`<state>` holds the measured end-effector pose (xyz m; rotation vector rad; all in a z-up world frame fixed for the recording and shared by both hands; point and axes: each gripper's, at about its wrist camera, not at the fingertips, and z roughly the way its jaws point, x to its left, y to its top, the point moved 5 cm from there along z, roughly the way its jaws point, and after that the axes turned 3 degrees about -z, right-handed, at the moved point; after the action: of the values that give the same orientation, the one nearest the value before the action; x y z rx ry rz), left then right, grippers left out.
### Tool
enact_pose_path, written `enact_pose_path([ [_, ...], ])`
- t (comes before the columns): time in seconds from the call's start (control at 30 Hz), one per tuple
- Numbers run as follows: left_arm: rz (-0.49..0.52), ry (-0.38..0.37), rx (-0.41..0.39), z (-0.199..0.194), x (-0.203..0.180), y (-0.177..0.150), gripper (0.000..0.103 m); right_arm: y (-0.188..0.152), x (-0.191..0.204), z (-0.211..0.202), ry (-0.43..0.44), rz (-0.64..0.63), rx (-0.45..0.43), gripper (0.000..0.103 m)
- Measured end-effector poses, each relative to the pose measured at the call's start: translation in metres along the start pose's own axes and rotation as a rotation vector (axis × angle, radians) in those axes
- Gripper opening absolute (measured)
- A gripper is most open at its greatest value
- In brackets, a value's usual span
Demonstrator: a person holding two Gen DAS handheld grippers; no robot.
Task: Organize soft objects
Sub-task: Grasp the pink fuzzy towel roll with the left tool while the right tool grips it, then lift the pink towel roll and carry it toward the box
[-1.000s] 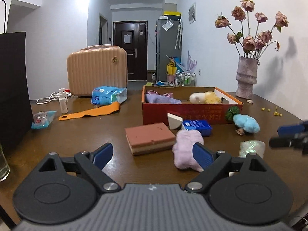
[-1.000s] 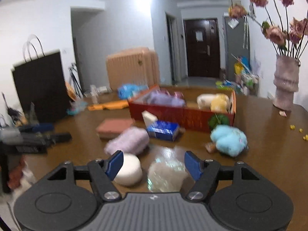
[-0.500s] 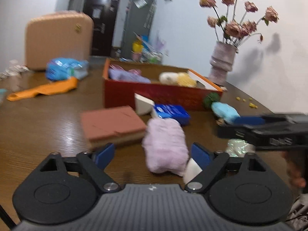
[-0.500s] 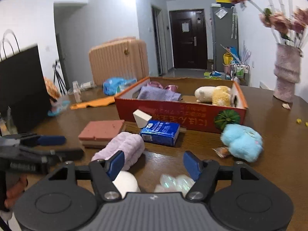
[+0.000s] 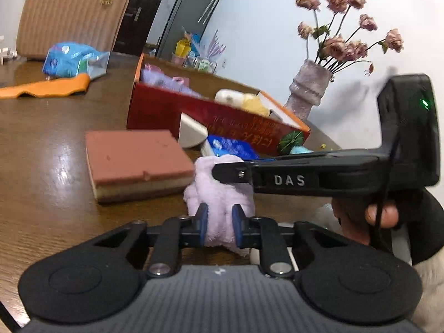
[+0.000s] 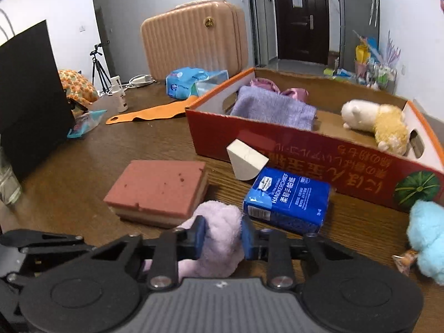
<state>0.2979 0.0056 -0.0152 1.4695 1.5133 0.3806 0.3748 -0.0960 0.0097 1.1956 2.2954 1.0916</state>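
- L gripper (image 5: 219, 223) closing on near end of lilac towel (image 5: 219, 194), pads pinching it.
- R gripper (image 6: 222, 236) closing on other end; towel on table (image 5: 41, 138) beside sponge (image 6: 158, 191).
- Two-end grip prob. to carry it w/o sagging into red box (image 6: 305, 149).

Wooden table (image 6: 83, 166): sponge (image 6: 158, 191), tissue pack (image 6: 288, 199), red box (image 6: 319, 152), lilac towel (image 6: 222, 233).

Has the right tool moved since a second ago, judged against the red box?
Yes. In the right wrist view the right tool has come closer to the red box and leftward, off the white round piece, and is closing on the lilac fluffy roll.
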Motion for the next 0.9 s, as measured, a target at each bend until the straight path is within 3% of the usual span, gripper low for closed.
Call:
enact_pose_path([
  [0.13,0.034,-0.073,-0.074,-0.036,-0.016,0.007,0.018,0.002,0.014,-0.057,-0.052,0.01,-0.139,0.024],
  [0.23,0.062,-0.094,-0.088,-0.058,-0.027,-0.004,0.015,-0.017,0.024,-0.098,-0.056,0.068,-0.195,0.024],
  [0.4,0.033,-0.112,0.004,-0.065,-0.034,-0.037,0.013,-0.086,0.036,-0.133,-0.043,0.212,-0.182,0.024],
  [0.5,0.043,-0.034,0.045,-0.057,-0.037,-0.054,0.013,-0.124,0.03,-0.133,-0.107,0.317,-0.171,0.024],
  [0.6,0.017,-0.064,0.043,-0.067,-0.036,-0.058,0.014,-0.144,0.02,-0.136,-0.148,0.407,-0.199,0.024],
  [0.63,0.022,-0.086,0.034,-0.073,-0.039,-0.057,0.018,-0.149,0.017,-0.136,-0.167,0.427,-0.203,0.024],
  [0.7,0.044,-0.133,0.04,-0.082,-0.049,-0.06,0.034,-0.155,0.016,-0.135,-0.192,0.438,-0.206,0.026],
  [0.73,0.051,-0.152,0.053,-0.083,-0.056,-0.066,0.05,-0.157,0.015,-0.134,-0.195,0.444,-0.21,0.027],
  [0.83,0.066,-0.146,0.117,-0.071,-0.078,-0.088,0.051,-0.16,0.016,-0.133,-0.201,0.459,-0.231,0.031],
  [0.9,0.069,-0.097,0.128,-0.062,-0.084,-0.097,0.046,-0.16,0.017,-0.136,-0.194,0.449,-0.227,0.031],
])
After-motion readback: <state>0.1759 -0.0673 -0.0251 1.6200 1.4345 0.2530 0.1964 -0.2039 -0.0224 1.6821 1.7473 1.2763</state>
